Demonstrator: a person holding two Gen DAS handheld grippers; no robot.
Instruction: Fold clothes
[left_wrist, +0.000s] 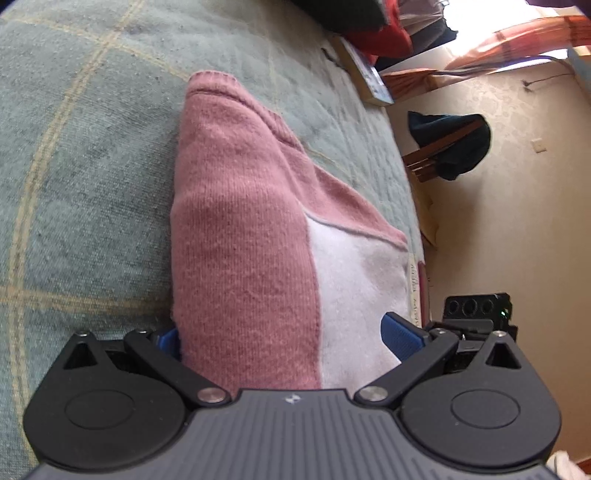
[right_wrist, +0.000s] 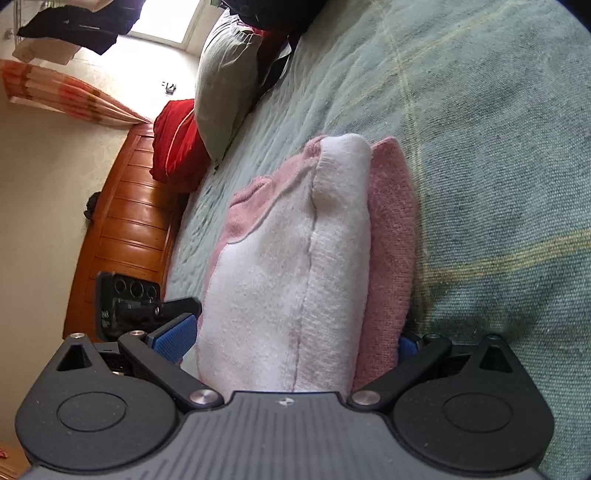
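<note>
A folded pink and white knitted garment lies on a green checked bedspread. My left gripper has its blue pads on either side of the thick fold, clamping it. In the right wrist view the same garment fills the middle, white panel on top and pink layer to the right. My right gripper also straddles the bundle, blue pads pressed against both sides. Each gripper shows at the edge of the other's view.
The bedspread stretches wide on one side. A grey pillow and red cushion lie at the head of the bed by a wooden headboard. A book and dark clothes sit near the bed edge.
</note>
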